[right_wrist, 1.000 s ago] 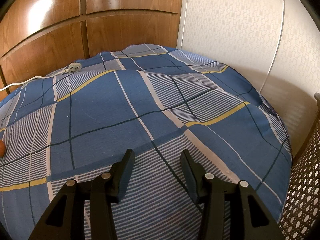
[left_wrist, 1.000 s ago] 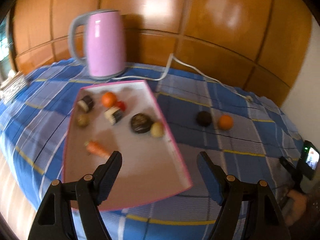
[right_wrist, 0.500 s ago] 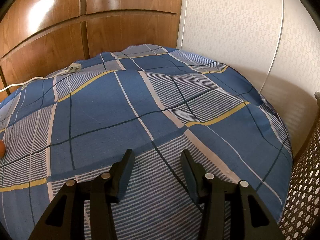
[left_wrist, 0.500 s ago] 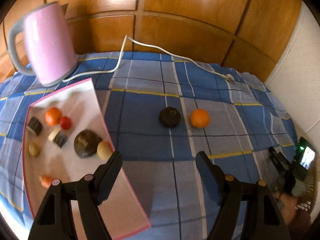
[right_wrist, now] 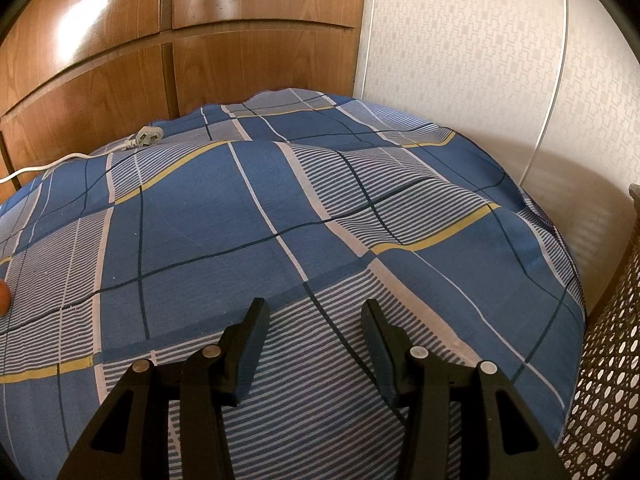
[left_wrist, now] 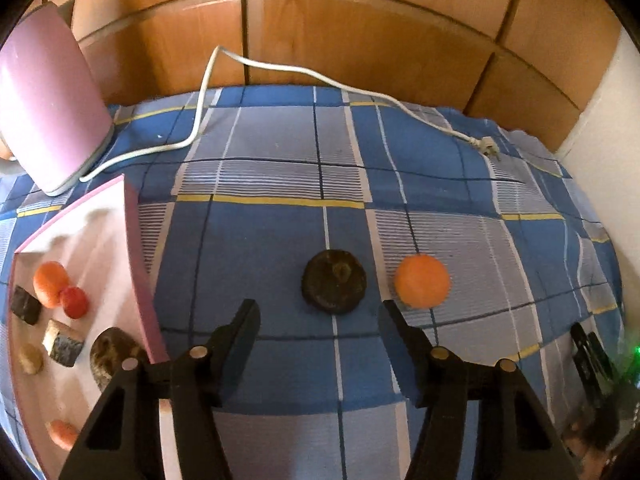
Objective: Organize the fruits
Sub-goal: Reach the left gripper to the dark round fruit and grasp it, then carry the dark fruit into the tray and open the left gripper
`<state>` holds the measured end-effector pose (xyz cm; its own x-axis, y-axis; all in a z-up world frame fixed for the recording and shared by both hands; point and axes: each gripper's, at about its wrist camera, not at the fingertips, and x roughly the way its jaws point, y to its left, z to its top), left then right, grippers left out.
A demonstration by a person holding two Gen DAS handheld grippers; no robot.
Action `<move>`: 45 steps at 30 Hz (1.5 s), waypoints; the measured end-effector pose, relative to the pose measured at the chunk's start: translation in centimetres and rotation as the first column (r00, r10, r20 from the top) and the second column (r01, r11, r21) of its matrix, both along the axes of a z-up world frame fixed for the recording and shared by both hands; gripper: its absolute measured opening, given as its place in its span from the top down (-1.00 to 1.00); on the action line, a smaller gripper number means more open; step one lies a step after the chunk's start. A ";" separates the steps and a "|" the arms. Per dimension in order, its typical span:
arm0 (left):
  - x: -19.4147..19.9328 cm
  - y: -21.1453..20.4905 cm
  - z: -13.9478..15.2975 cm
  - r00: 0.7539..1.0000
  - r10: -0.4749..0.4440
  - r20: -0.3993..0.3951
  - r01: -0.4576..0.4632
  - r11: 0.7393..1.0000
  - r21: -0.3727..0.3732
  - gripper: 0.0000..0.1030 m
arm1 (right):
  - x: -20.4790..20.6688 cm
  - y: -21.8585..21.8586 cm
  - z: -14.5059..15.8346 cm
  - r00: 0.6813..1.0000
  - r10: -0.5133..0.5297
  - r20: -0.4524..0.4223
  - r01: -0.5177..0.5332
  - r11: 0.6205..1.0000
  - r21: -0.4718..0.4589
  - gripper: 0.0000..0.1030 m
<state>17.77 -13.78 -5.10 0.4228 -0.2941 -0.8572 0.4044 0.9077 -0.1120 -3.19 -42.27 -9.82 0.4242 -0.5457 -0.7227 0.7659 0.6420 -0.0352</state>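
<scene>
Pink kettle (left_wrist: 48,112), white cord (left_wrist: 304,76), plaid cloth (right_wrist: 320,216), wicker basket (right_wrist: 604,360)

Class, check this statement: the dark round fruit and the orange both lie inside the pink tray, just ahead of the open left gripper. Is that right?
Not quite. The dark round fruit and the orange lie on the plaid cloth, outside the pink tray, to its right. The left wrist view shows this. They are indeed just ahead of the open left gripper.

Your dark round fruit (left_wrist: 334,281) lying on the blue plaid cloth, your orange (left_wrist: 422,281) just beside it, apart, your pink tray (left_wrist: 136,264) holding several more pieces.
</scene>
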 end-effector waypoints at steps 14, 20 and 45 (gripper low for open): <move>2.4 -2.1 -2.2 1.000 -0.014 -0.021 0.015 0.999 0.049 -0.24 | 0.2 0.0 -0.1 1.000 -0.001 -0.004 0.001 1.000 -0.007 0.05; 3.2 -2.7 -3.2 0.999 -0.033 -0.032 0.033 0.999 0.004 0.19 | 0.3 -0.1 -0.2 1.000 -0.002 -0.004 0.002 1.000 -0.008 0.05; -6.4 6.5 1.8 0.992 0.114 0.052 -0.103 0.979 -0.175 0.19 | 0.3 0.1 -0.2 1.000 -0.003 -0.005 0.002 1.000 -0.014 0.05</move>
